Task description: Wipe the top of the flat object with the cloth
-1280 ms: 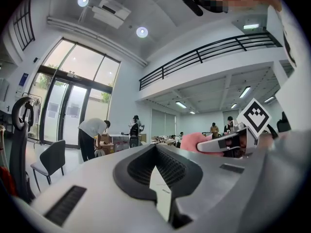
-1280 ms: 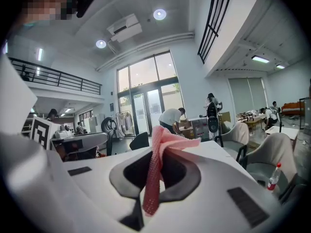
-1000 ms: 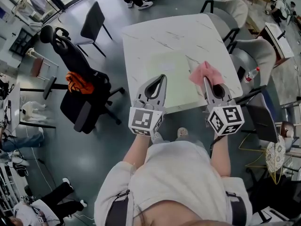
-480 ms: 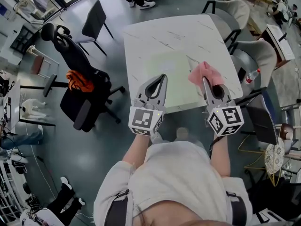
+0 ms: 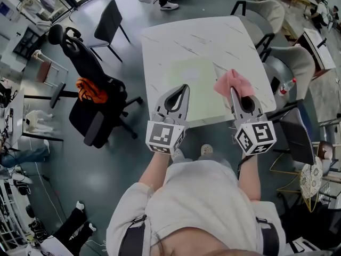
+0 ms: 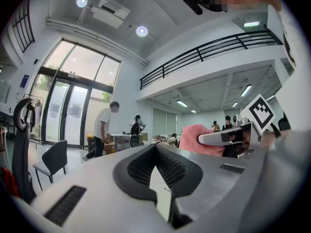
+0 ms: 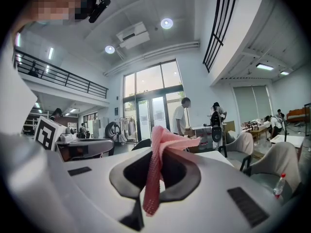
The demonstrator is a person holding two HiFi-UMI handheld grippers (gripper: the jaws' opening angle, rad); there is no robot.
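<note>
Where the person's forearms [image 5: 160, 170] end, two smooth grey plastic grippers reach out over the table's near edge, each with a black-and-white marker cube [image 5: 165, 136] at its back. The left gripper [image 5: 184, 88] has its jaws together, the tips meeting round an empty teardrop gap lined with ribbed black padding. The right gripper [image 5: 233, 90] is clamped on the cloth [image 5: 231, 81] — pink and waffle-textured, pinched into a fold that hangs between the jaws and bunches beyond the tips. The cloth sits at the right edge of the flat object [image 5: 194, 84], a pale green matte rectangle whose long axis runs away from the person across the white marbled table [image 5: 213, 36]. Whether the two touch is unclear. The rectangle's near end is partly hidden behind the grippers. Farther off — past the table's left corner — a black chair [image 5: 108, 21] stands on the grey floor.
</note>
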